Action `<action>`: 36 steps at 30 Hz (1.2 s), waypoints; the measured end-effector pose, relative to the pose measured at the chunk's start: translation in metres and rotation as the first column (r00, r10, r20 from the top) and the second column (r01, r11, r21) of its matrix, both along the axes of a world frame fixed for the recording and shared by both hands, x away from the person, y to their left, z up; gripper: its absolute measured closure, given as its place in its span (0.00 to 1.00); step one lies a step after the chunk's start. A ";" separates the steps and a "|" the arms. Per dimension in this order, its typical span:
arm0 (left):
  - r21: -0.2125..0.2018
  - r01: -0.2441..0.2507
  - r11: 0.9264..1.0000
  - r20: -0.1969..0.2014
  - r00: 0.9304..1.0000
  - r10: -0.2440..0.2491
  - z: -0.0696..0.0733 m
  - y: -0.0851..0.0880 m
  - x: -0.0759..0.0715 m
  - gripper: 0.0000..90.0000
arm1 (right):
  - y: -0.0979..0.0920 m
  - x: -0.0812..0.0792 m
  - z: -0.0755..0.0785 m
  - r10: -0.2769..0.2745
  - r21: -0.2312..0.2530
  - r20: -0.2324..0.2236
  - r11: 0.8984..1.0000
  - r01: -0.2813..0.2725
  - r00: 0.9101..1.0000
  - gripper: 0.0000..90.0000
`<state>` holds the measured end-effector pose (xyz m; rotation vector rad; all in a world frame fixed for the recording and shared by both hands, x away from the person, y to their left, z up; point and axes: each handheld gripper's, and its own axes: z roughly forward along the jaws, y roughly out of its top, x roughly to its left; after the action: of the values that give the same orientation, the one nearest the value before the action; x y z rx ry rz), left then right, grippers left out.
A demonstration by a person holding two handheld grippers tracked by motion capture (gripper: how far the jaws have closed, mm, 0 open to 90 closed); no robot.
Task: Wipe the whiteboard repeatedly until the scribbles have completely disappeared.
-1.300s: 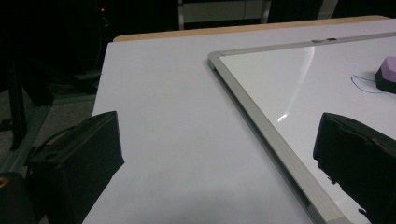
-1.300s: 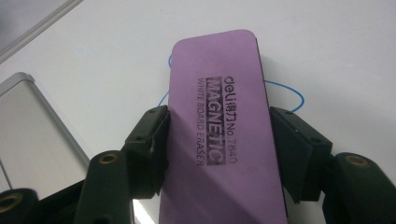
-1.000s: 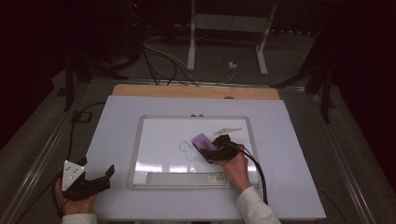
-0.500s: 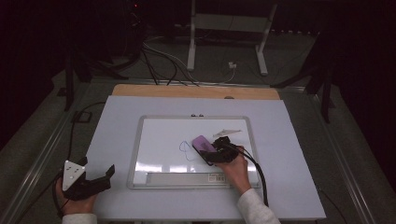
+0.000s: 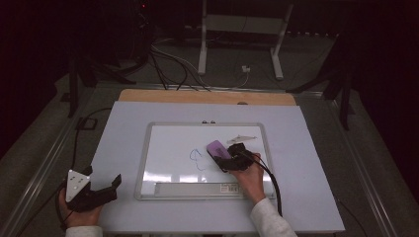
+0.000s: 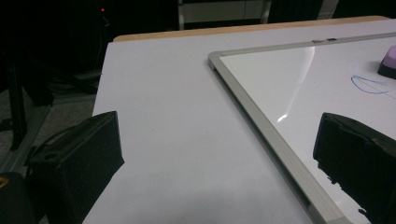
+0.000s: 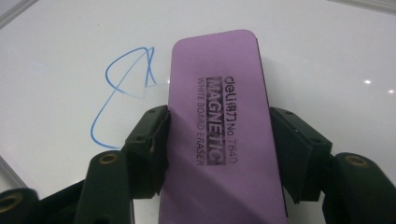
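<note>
A framed whiteboard lies flat on the white table. A blue scribble is drawn near its middle. My right gripper is shut on a purple magnetic eraser, both jaws pressed on its long sides, its face down on the board just right of the scribble. Partly erased strokes show beside the eraser's left edge. My left gripper rests open at the table's front left, off the board, with nothing between its jaws.
A light-coloured marker lies on the board beyond the eraser. The board's tray strip runs along its near edge. A wooden strip borders the table's far side, with cables and a stand on the floor behind.
The right gripper has slid the eraser slightly leftward and toward the person across the board, closer to the blue scribble. The left gripper has stayed where it was.
</note>
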<state>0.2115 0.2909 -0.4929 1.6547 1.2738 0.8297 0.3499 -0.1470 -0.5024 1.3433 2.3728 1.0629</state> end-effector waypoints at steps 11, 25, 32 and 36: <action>0.001 0.002 1.000 0.001 1.000 -0.002 0.000 -0.001 0.000 0.02 | 0.016 -0.013 0.000 0.089 0.012 -0.009 0.996 -0.089 0.996 0.45; 0.002 0.000 1.000 0.001 1.000 0.000 0.000 0.000 0.000 0.02 | -0.022 0.014 0.000 -0.116 -0.001 -0.002 0.993 0.116 0.993 0.45; 0.004 0.003 1.000 -0.002 1.000 -0.003 0.000 -0.001 0.001 0.02 | -0.020 0.015 0.000 -0.130 0.005 -0.016 0.991 0.130 0.991 0.45; 0.005 0.003 1.000 0.000 1.000 -0.003 0.000 -0.001 0.001 0.02 | -0.010 0.010 0.000 -0.071 0.016 -0.025 0.997 0.072 0.997 0.45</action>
<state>0.2123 0.2894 -0.4929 1.6599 1.2704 0.8320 0.3602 -0.1570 -0.5026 1.4435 2.3186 1.0554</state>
